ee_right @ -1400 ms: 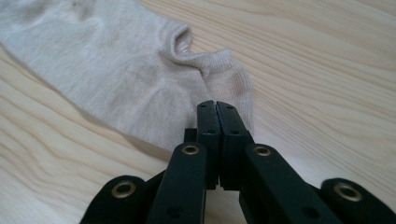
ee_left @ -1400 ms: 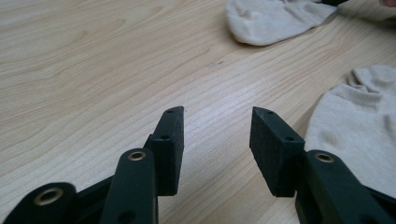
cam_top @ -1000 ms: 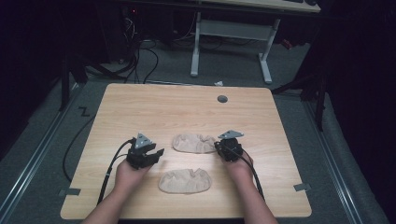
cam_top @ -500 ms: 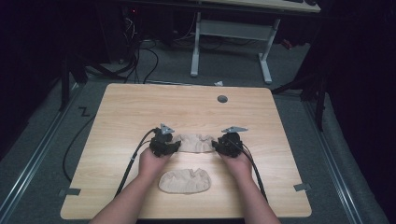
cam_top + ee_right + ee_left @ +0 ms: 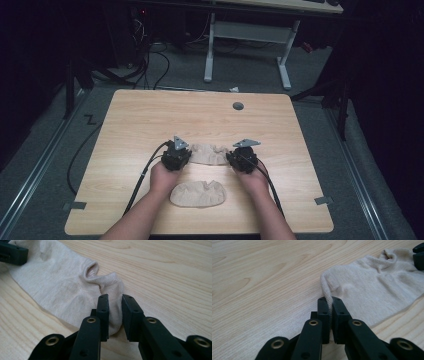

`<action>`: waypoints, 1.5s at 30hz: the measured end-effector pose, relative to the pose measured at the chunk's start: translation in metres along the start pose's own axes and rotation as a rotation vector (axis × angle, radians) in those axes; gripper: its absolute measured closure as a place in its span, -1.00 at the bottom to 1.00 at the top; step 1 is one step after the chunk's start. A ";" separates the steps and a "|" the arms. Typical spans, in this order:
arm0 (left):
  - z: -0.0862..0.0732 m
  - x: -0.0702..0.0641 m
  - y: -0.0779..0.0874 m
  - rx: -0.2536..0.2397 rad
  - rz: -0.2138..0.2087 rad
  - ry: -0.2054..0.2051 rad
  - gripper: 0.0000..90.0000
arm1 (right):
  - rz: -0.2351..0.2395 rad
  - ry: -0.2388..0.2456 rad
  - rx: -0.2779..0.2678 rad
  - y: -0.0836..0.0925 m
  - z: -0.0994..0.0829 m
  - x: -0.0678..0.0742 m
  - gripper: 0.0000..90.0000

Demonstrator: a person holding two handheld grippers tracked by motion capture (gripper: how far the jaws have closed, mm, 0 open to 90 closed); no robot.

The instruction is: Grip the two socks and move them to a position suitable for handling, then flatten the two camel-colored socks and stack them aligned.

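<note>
Two beige socks lie on the wooden table (image 5: 140, 120). My left gripper (image 5: 175, 155) is at the left end of the far sock (image 5: 209, 153) and my right gripper (image 5: 243, 159) at its right end. In the left gripper view the jaws (image 5: 329, 300) have just closed and are shut on a thin fold of the sock's edge (image 5: 372, 287). In the right gripper view the jaws (image 5: 115, 298) have just been closing, and the bunched end of the sock (image 5: 62, 290) fills the narrow gap between them. The near sock (image 5: 198, 194) lies flat between the person's forearms.
A small grey grommet (image 5: 238, 106) sits in the table near its far edge. Black cables (image 5: 142, 175) trail from both grippers toward the front edge. Beyond the table are a white desk frame (image 5: 210, 45) and floor cables.
My left gripper has moved right, up to the far sock's left end. The right gripper has stayed at the sock's right end.
</note>
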State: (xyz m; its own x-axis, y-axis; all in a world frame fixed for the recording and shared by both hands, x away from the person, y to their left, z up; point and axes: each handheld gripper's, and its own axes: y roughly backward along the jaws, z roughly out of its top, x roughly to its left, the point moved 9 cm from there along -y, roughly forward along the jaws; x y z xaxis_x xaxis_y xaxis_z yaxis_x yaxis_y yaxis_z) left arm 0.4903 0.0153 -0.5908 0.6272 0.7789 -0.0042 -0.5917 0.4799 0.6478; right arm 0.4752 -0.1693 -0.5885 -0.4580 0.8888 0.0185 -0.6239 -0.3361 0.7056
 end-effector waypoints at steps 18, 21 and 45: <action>0.011 -0.002 0.015 -0.043 -0.020 0.018 0.94 | 0.009 0.026 -0.079 0.017 0.009 0.004 0.92; 0.016 -0.001 0.021 -0.064 -0.024 0.027 0.94 | 0.016 0.023 -0.101 0.023 0.011 0.006 0.92; -0.006 -0.015 0.079 -0.086 -0.059 0.001 0.94 | 0.036 0.153 -0.187 0.069 0.016 0.045 0.93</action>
State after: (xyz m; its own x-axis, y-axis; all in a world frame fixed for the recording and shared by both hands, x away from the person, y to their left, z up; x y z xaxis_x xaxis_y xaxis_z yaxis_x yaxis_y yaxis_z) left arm 0.4314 0.0441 -0.5438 0.6617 0.7487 -0.0412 -0.5951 0.5578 0.5786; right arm 0.4214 -0.1475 -0.5274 -0.5639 0.8223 -0.0765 -0.7052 -0.4313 0.5627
